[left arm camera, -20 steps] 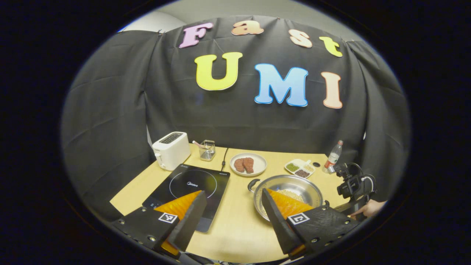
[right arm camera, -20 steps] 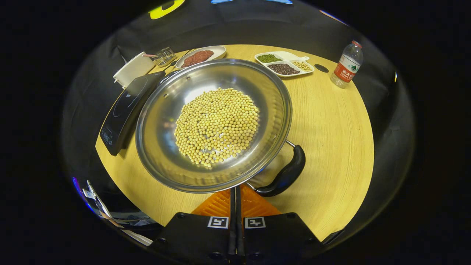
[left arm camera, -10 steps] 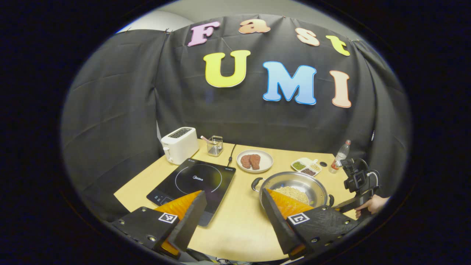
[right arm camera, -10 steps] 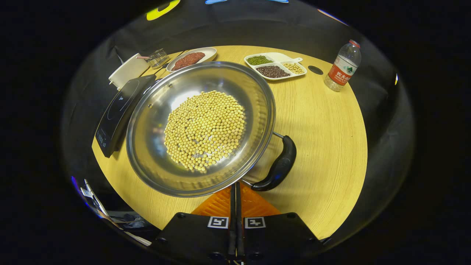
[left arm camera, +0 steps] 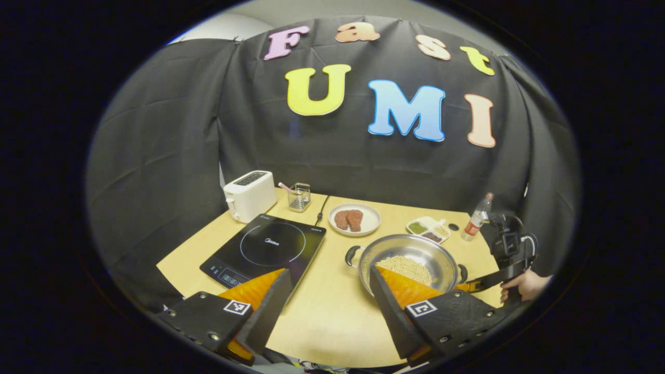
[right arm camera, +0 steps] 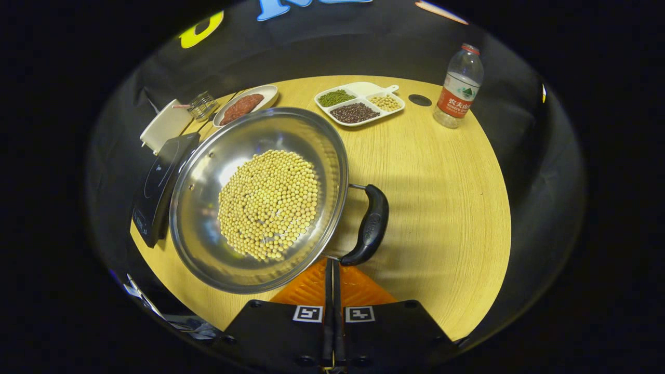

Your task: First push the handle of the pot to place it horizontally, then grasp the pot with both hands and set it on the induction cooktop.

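In the right gripper view, the right gripper (right arm camera: 332, 270) had its two fingers pressed flat together with nothing between them, their tips just at the near end of the curved black side handle (right arm camera: 370, 226) of the wide, shallow stainless-steel pot (right arm camera: 197, 208). The pot sat on the round light-wood table (right arm camera: 441, 208), its bottom covered by a layer of pale yellow soybeans (right arm camera: 270, 202). Just beside its far-left rim lay the flat black induction cooktop (right arm camera: 156, 192); the pot was not on it.

In the left gripper view, the left gripper (left arm camera: 324, 291) hung above the near table edge with its fingers spread wide and empty, the cooktop (left arm camera: 265, 246) beyond one finger and the pot (left arm camera: 410, 257) beyond the other. A hand (left arm camera: 524, 285) held the right gripper (left arm camera: 470, 285) at the pot's far side.

Farther back stood a white plate of reddish meat slices (left arm camera: 355, 219), a white divided dish of beans (right arm camera: 358, 101), a clear plastic water bottle with a red label (right arm camera: 458, 85), a white toaster (left arm camera: 249, 196) and a small glass holder (left arm camera: 300, 196).
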A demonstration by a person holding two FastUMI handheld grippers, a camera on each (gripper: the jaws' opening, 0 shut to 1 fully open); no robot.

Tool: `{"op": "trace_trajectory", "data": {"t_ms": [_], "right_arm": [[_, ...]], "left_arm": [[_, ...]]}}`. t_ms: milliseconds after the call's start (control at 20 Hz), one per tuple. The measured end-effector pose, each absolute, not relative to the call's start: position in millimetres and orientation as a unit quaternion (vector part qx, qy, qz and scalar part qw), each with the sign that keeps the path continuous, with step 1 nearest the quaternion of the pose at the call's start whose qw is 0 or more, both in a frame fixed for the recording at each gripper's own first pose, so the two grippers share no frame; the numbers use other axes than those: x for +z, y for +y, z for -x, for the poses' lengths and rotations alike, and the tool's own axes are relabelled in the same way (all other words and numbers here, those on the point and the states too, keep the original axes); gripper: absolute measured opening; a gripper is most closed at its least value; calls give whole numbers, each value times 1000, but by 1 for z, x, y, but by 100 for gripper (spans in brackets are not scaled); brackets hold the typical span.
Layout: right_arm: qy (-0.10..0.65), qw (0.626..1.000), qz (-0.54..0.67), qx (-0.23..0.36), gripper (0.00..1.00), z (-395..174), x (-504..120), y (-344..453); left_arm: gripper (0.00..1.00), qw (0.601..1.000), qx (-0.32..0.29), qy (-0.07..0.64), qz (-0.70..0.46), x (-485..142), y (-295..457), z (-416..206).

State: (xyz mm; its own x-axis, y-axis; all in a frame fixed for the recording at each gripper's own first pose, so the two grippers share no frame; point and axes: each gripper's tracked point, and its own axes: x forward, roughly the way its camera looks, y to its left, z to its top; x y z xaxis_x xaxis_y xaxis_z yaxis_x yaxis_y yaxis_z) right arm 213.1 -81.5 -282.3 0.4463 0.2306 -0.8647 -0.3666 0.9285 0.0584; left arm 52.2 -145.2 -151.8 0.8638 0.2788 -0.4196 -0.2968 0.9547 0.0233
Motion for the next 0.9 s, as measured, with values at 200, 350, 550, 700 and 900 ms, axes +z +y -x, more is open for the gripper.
{"op": "trace_trajectory", "data": {"t_ms": [200,350,550,700,900], "right_arm": [[487,855,50,168,0,-222,-281,-84],[481,860,45,164,2,-225,-279,-86],[473,867,32,151,2,-219,-268,-89],[446,884,22,139,26,-217,-248,-95],[421,898,-8,126,100,-212,-224,-94]], "left_arm": [[93,965,141,220,26,-158,-157,-58],[88,963,145,222,35,-159,-154,-58],[88,963,138,226,52,-167,-142,-59],[93,963,131,230,51,-172,-122,-69],[93,964,112,233,55,-176,-97,-88]]}}
